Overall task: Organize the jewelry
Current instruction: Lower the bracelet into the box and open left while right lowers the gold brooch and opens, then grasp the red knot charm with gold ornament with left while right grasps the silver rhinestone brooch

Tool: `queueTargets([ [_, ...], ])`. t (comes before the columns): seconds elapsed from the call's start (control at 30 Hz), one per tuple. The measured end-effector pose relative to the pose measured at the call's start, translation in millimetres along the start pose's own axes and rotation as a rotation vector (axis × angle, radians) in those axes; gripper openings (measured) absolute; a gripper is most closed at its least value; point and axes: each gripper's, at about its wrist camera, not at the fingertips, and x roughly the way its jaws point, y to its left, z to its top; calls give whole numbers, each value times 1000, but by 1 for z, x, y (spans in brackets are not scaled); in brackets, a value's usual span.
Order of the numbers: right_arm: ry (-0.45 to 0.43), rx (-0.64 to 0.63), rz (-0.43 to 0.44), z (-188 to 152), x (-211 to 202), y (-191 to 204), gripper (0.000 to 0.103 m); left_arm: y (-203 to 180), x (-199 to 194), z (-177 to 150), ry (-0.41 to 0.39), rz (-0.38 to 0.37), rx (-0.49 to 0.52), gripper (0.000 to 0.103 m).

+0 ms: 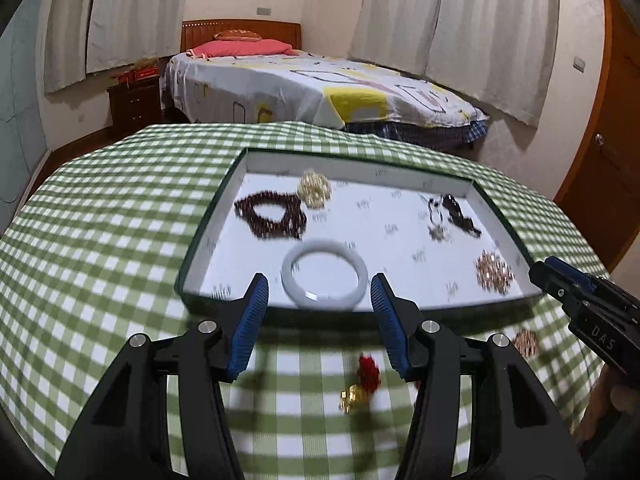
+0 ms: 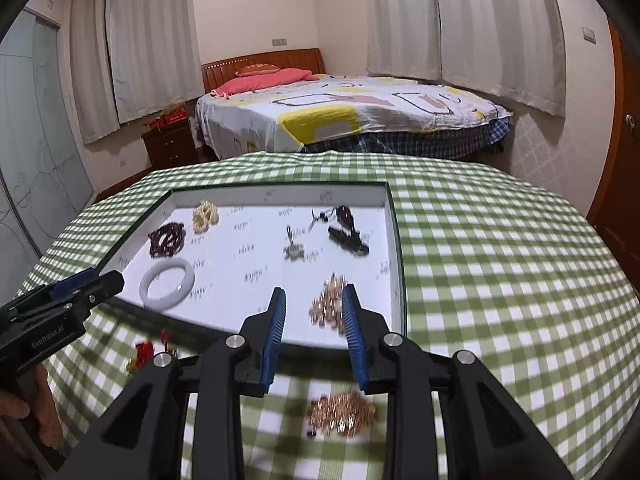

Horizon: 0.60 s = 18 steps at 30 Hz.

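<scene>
The left gripper (image 1: 318, 294) gapes empty — the white stone bangle (image 1: 324, 274) lies beyond in the shallow white tray (image 1: 224, 216). The right gripper's (image 2: 314, 308) narrower jaws hold nothing — a gold bead cluster (image 2: 342, 414) lies below on the green checked cloth (image 2: 500, 280).

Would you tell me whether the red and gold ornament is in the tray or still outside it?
Outside. The red and gold ornament lies on the checked tablecloth, on the near side of the tray wall.
</scene>
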Motion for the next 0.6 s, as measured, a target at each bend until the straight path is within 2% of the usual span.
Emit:
queueTargets([
  [0.23, 19, 5, 11, -21, -7, 3, 30, -7, -3, -28, 40, -10, 15, 51],
  [0.4, 26, 6, 22, -28, -9, 5, 30, -15, 1, -37, 63, -21, 38, 50],
  [0.6, 27, 11, 29, -31, -10, 4, 30, -18, 9, -39, 100, -31, 46, 35],
])
